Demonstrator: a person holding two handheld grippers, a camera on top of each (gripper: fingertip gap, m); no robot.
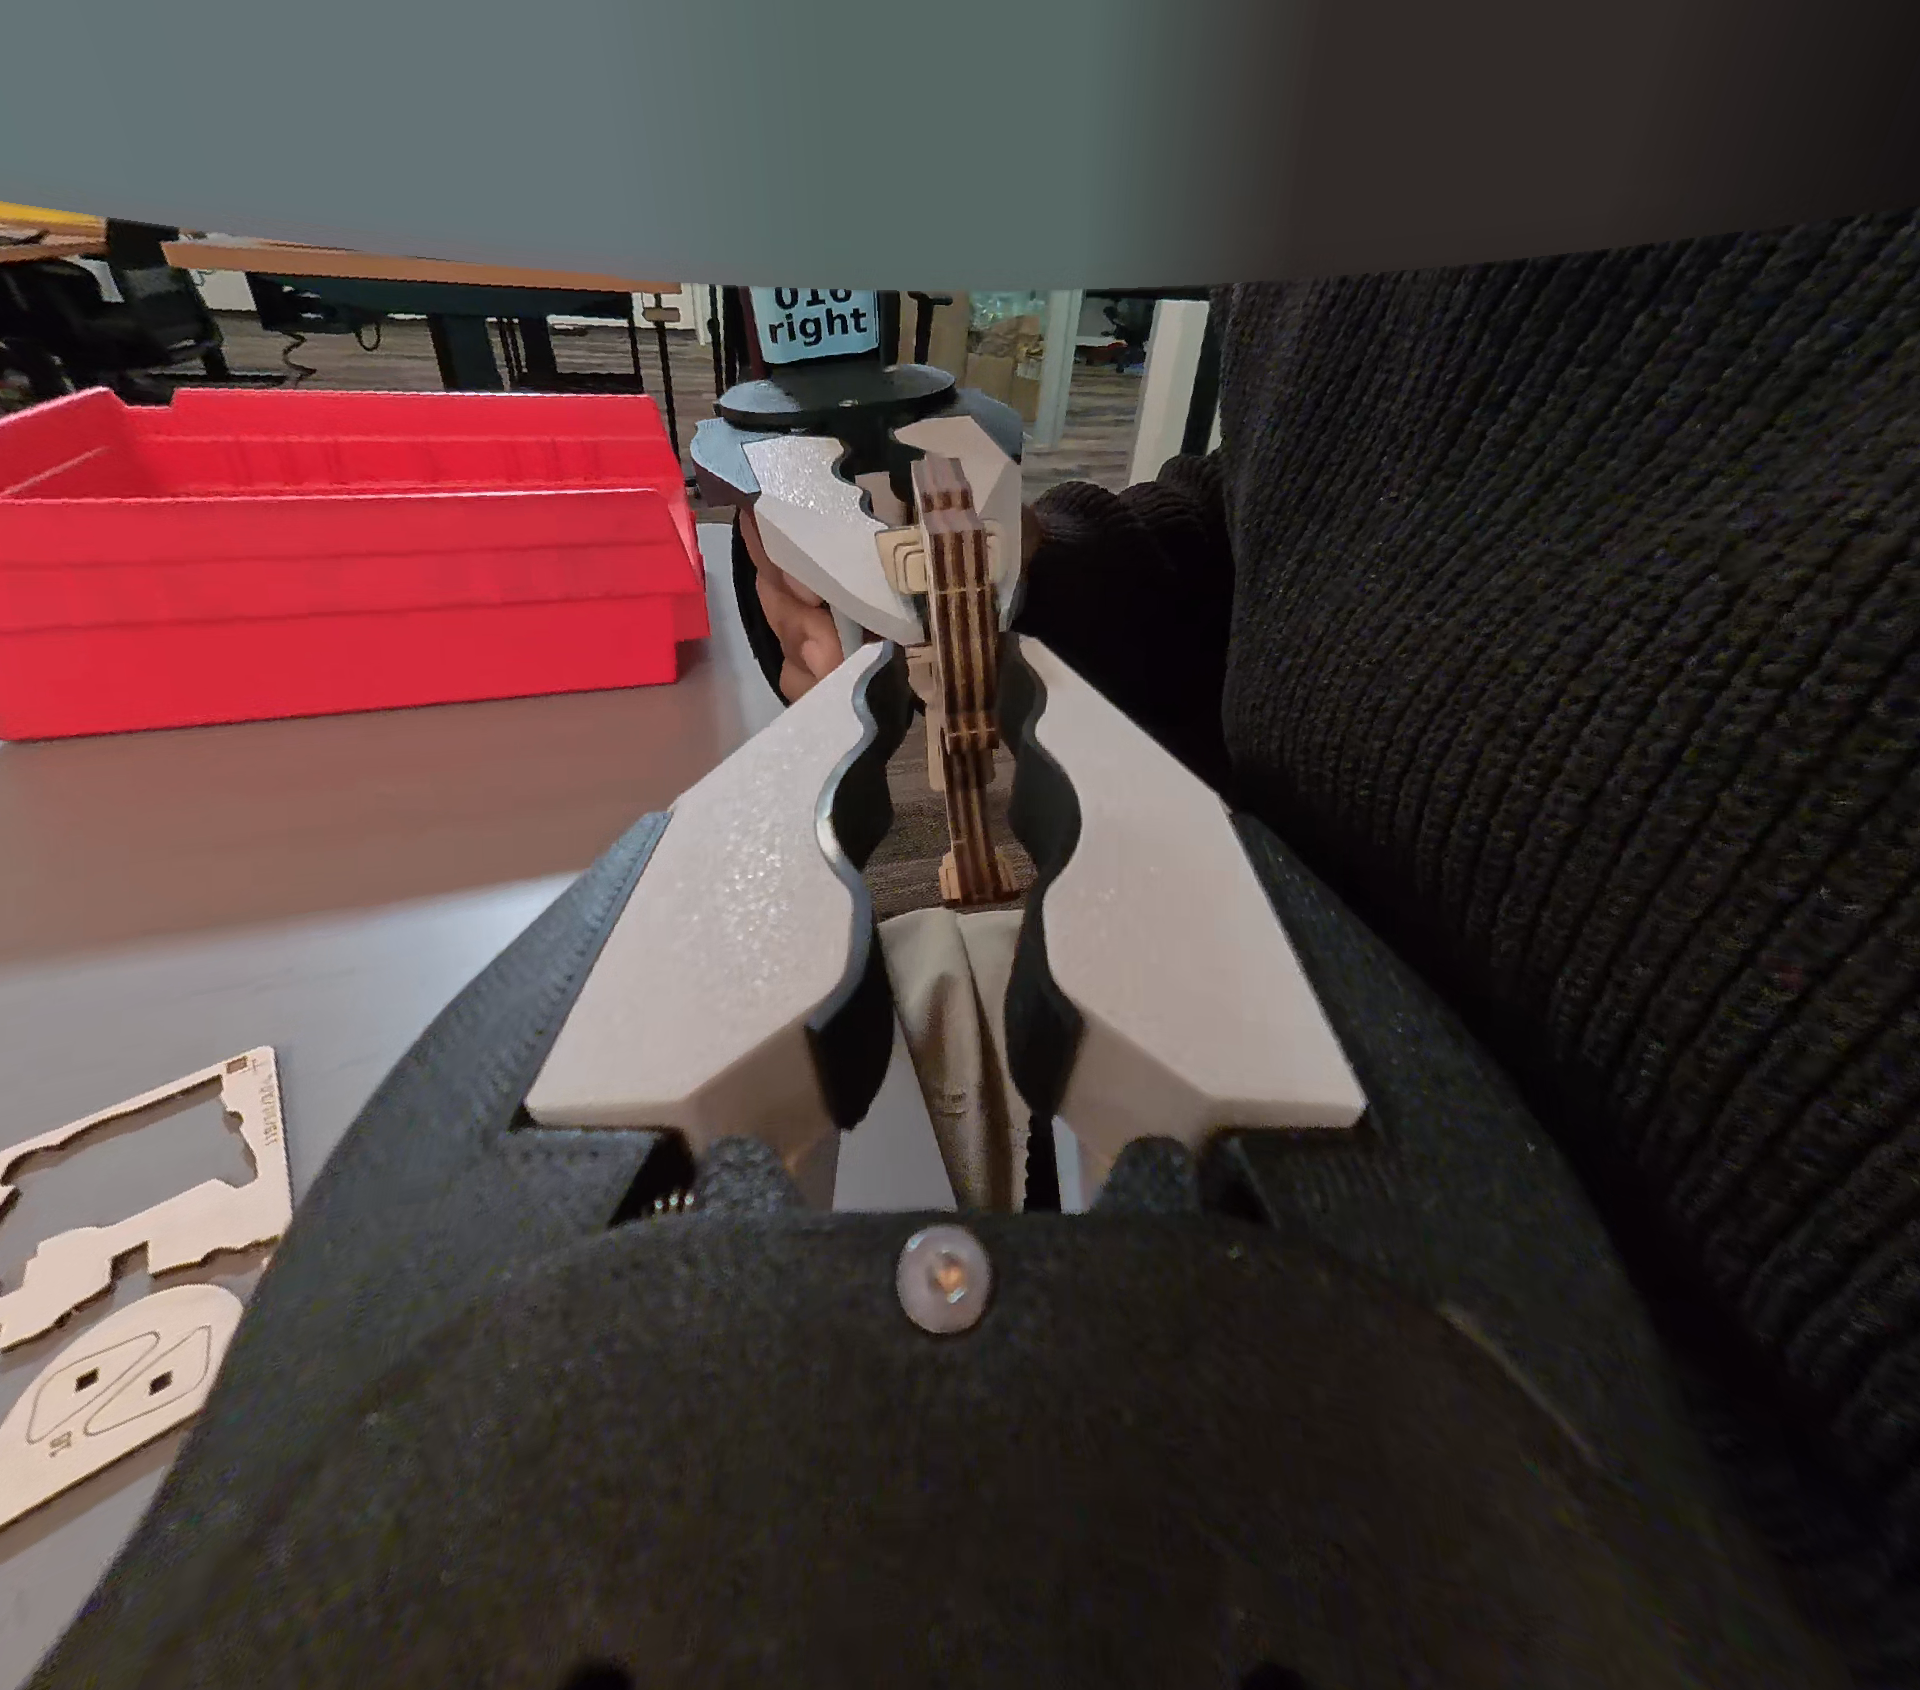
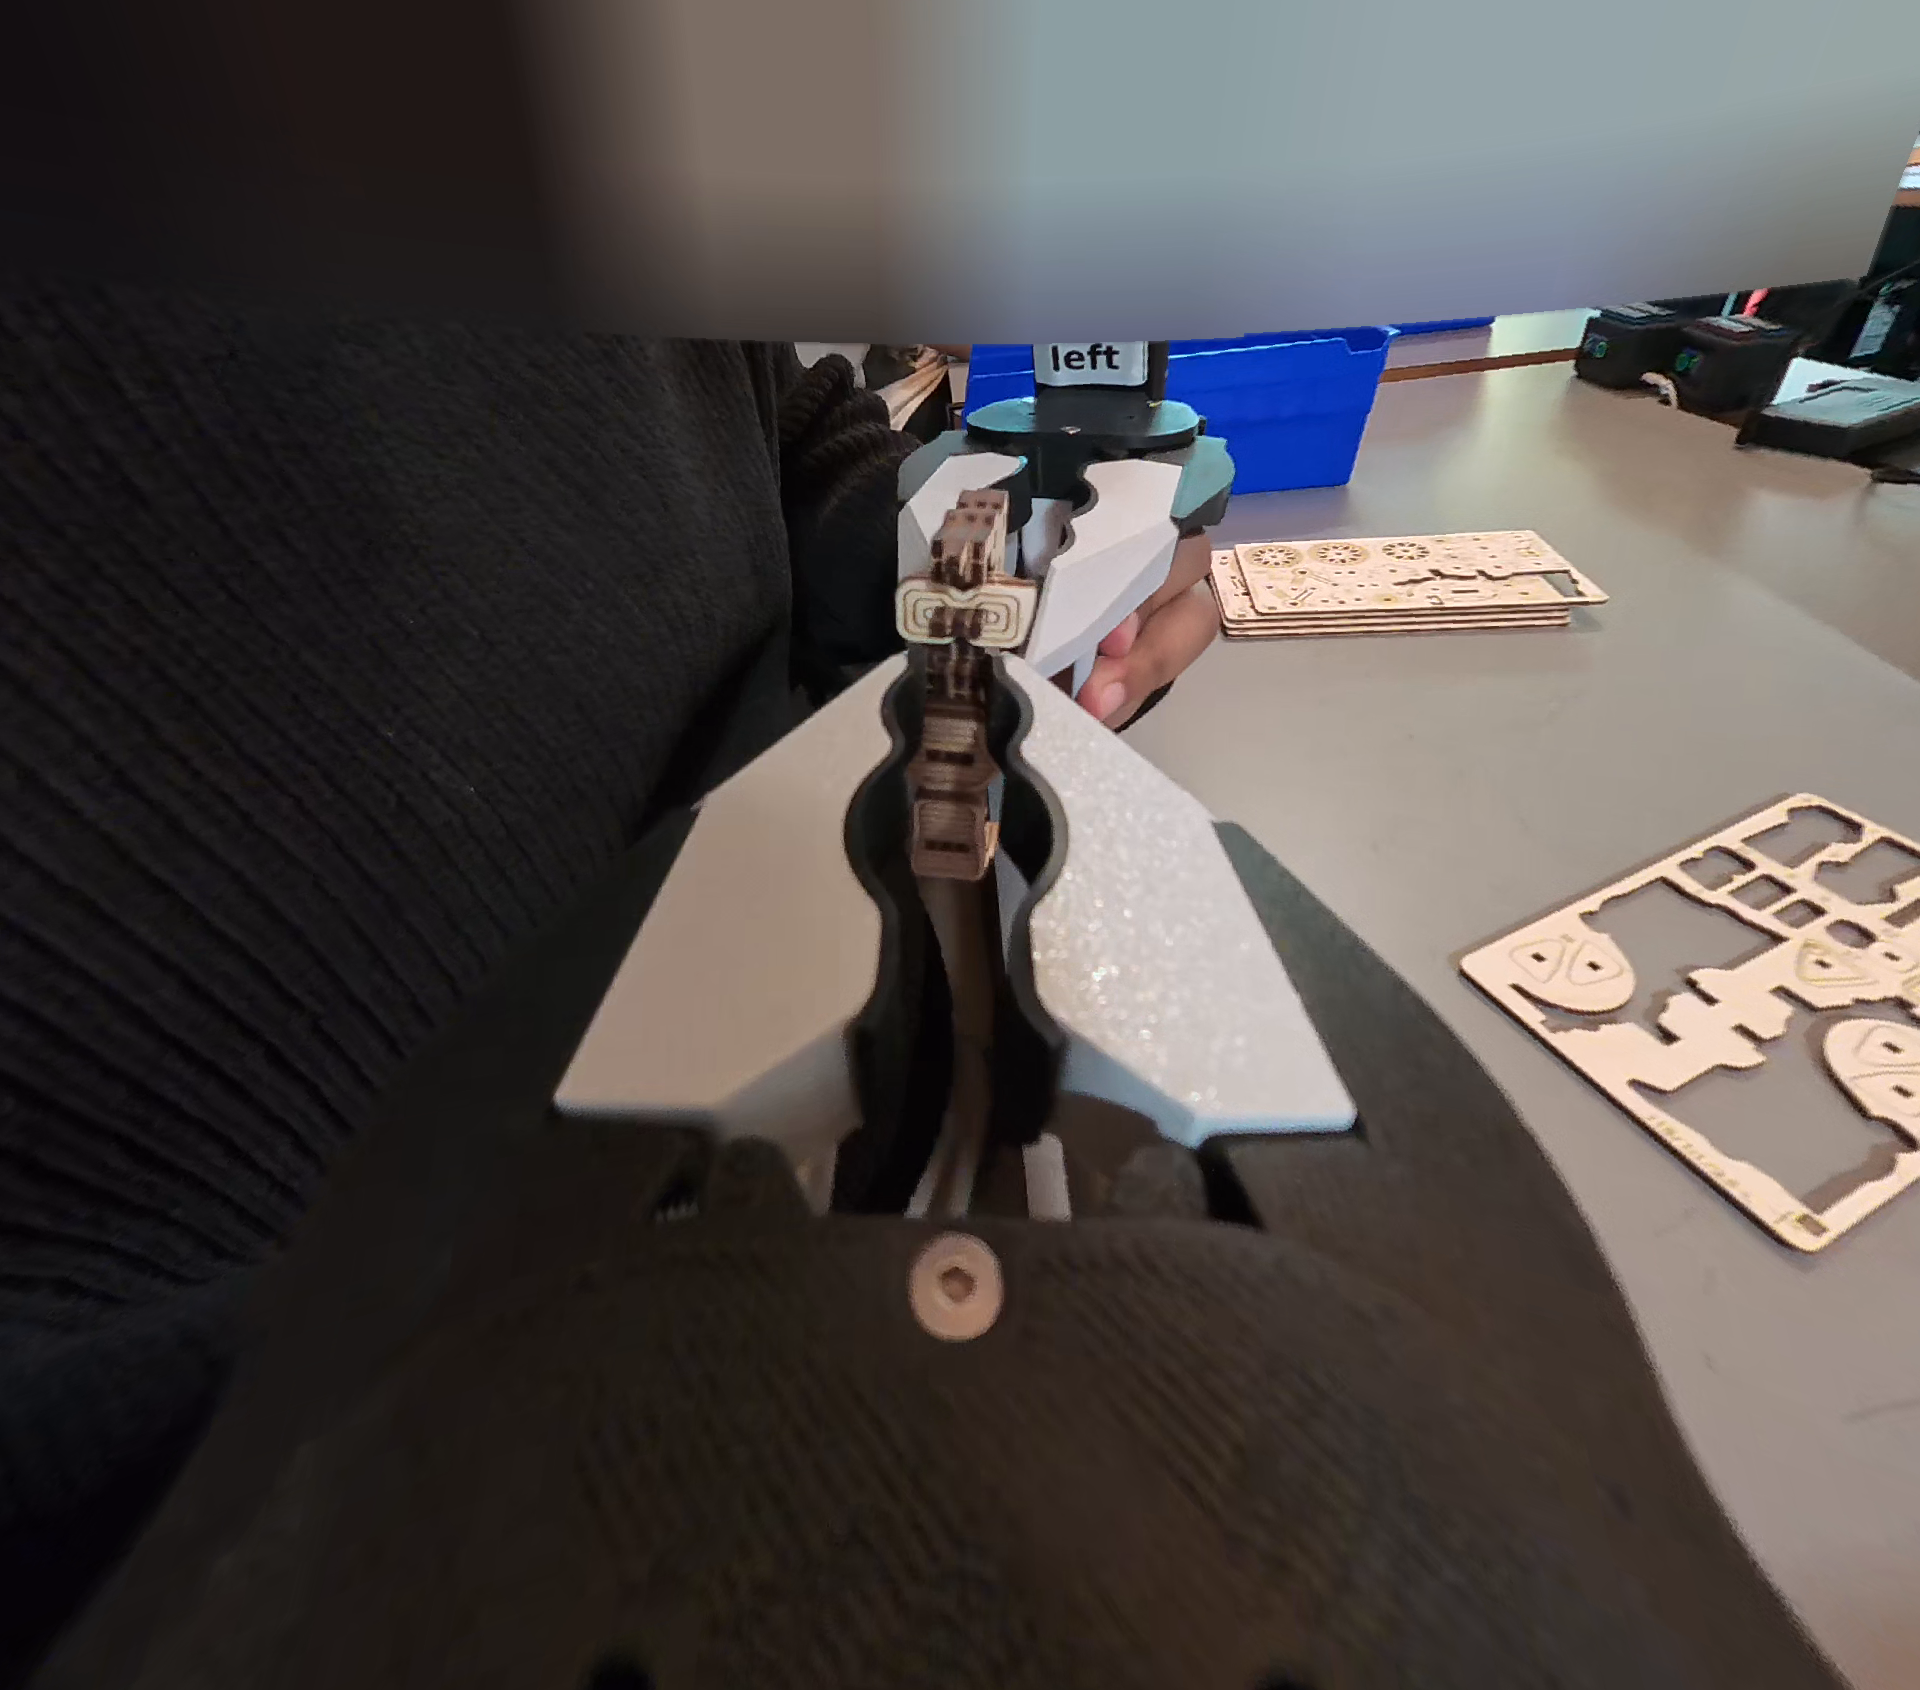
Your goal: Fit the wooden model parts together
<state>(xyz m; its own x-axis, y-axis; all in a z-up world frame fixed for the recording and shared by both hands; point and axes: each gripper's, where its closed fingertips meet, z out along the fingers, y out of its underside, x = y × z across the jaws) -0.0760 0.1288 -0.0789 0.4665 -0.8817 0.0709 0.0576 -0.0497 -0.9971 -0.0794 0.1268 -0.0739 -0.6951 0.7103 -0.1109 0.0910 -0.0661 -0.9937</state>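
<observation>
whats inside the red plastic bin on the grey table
In the left wrist view the red plastic bin shows only its bare ribbed inner walls; nothing rises above the rim. Its front wall hides the floor, so flat items there cannot be ruled out.

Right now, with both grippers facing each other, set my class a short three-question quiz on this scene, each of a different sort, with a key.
1. True or false: the wooden model lies flat on the grey table.
2. Which bin stands behind the left gripper in the right wrist view? A red, B blue, C green.
3. Fill in: the cut-out sheet beside the right gripper lies ____ on the table.

Key: 1 false, it is held up between the grippers; 2 B, the blue bin; 3 flat.
</observation>
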